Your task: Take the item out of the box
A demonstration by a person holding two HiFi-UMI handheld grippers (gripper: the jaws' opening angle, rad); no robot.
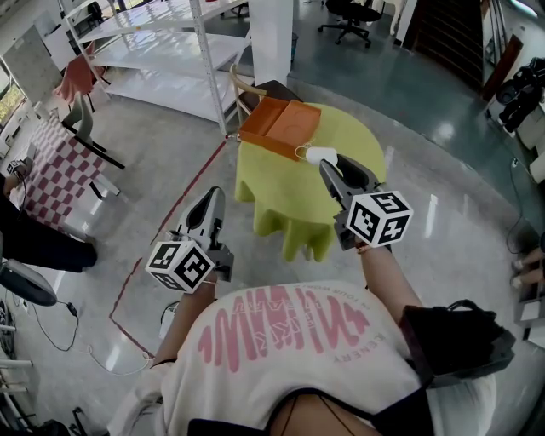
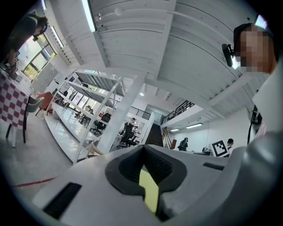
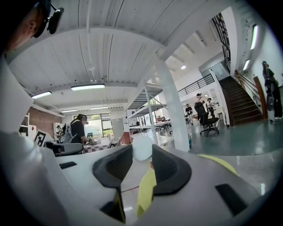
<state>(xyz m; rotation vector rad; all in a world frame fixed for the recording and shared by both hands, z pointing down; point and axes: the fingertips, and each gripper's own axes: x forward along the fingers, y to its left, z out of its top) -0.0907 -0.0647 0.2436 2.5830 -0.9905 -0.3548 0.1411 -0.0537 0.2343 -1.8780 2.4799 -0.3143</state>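
Note:
An open orange box (image 1: 281, 126) lies at the far left side of a round table with a yellow-green cloth (image 1: 362, 140). My right gripper (image 1: 324, 162) reaches over the table just to the right of the box and is shut on a small white rounded item (image 1: 321, 155). In the right gripper view that white item (image 3: 142, 148) sits pinched between the dark pads (image 3: 166, 170). My left gripper (image 1: 213, 196) hangs over the floor to the left of the table, well apart from the box, jaws together and empty (image 2: 143, 152).
A wooden chair (image 1: 247, 92) stands behind the table, with white shelving (image 1: 174, 51) beyond it. A checked table (image 1: 55, 166) and chairs stand at the left. A red tape line (image 1: 183, 200) runs across the grey floor. An office chair (image 1: 349, 19) is far back.

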